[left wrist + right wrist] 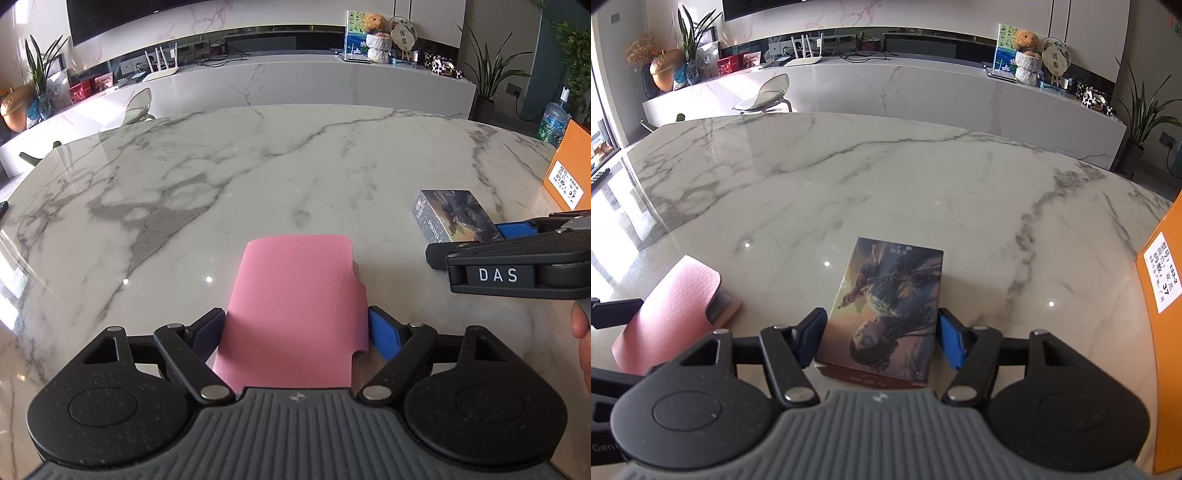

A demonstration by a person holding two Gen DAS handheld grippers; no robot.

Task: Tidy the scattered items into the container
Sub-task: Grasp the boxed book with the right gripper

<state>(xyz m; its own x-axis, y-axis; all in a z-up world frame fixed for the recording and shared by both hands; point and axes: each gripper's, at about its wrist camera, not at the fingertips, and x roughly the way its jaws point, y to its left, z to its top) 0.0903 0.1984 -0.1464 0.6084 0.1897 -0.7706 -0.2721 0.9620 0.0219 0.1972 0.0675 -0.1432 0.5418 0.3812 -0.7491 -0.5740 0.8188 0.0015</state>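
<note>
Your left gripper [295,328] has its jaws set wide around a pink leather case [291,314] lying on the marble table [221,177]; the blue pads [384,332] sit just beside its edges, and you cannot tell whether they press on it. To its right, your right gripper [882,336] straddles a photo card box [886,310] with a painted figure on its lid, lying flat on the table; the jaws stand at a middling width, with a narrow gap visible at each pad. At the far right edge, the orange container [1163,332] stands with a white label [1161,269] on its side.
</note>
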